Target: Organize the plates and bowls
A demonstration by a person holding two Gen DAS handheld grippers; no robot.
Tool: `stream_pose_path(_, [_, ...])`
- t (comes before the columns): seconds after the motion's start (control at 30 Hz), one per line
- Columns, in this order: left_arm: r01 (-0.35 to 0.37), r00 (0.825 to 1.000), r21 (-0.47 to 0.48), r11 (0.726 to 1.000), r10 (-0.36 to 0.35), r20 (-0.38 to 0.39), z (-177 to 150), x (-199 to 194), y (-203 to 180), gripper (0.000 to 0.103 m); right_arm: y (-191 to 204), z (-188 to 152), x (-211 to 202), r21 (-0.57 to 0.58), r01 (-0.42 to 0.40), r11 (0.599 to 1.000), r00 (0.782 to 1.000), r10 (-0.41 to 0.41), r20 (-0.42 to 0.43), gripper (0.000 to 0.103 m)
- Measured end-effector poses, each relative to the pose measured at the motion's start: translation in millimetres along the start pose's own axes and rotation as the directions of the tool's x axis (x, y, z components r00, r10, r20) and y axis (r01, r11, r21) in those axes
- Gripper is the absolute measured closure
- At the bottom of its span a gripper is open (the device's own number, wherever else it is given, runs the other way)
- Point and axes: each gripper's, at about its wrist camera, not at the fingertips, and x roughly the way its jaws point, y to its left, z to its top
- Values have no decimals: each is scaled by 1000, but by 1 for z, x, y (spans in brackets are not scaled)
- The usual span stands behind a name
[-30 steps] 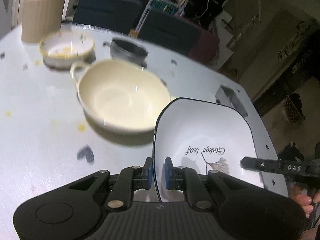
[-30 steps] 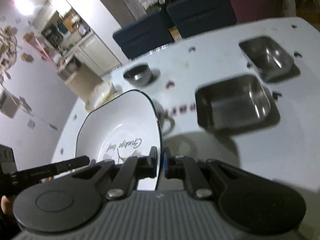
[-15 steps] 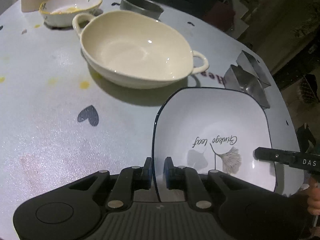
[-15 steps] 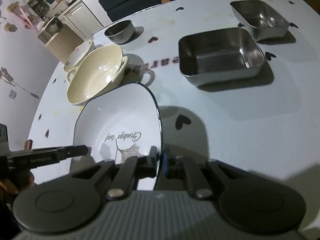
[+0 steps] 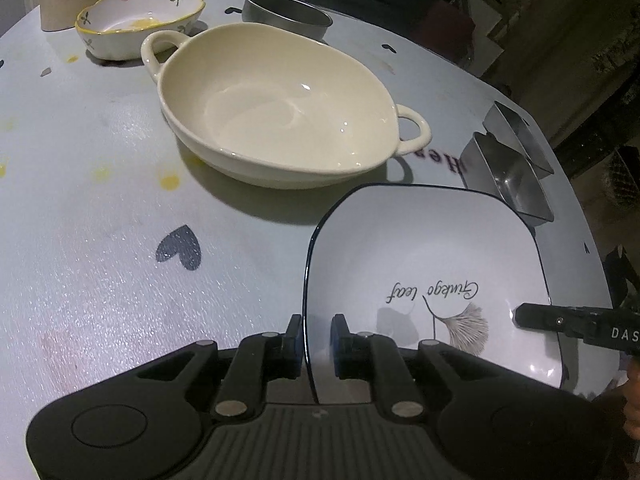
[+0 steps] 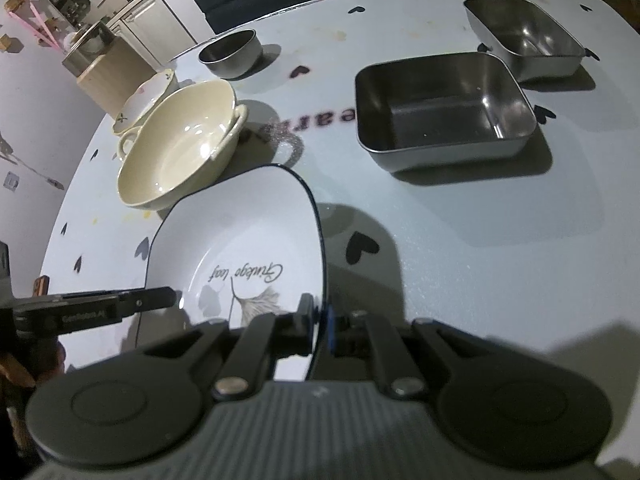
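While both grippers pinch opposite edges of a square white plate (image 5: 424,264) with a thin dark rim and a leaf print, the dish hangs over the near part of a pale, heart-dotted table (image 5: 100,240). From the left wrist camera, the left gripper (image 5: 316,344) straddles the plate's left edge, its fingers closed to the rim with a sliver of gap visible on the right side; the right gripper (image 6: 320,324) is clamped tight on the right edge, seen from its own camera. Just beyond the plate sits a cream two-handled bowl (image 5: 280,108), with a small floral bowl (image 5: 136,20) at far left and a round metal bowl (image 5: 288,12) behind it. To the right stand a large steel tray (image 6: 444,108) and, farther off, a smaller steel tray (image 6: 524,36). Whether the plate touches the table cannot be told.
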Motion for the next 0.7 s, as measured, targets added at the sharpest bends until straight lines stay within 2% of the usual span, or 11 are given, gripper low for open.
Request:
stream_pose_path(0.4, [-10, 1000, 11, 1000, 10, 3, 0, 0, 4, 85, 11, 5, -5, -56, 19, 998, 1000, -18, 23, 94])
stream_pose_path(0.7, [-5, 1000, 37, 999, 5, 14, -1, -3, 0, 86, 12, 6, 10, -72, 83, 994, 996, -84, -6, 91])
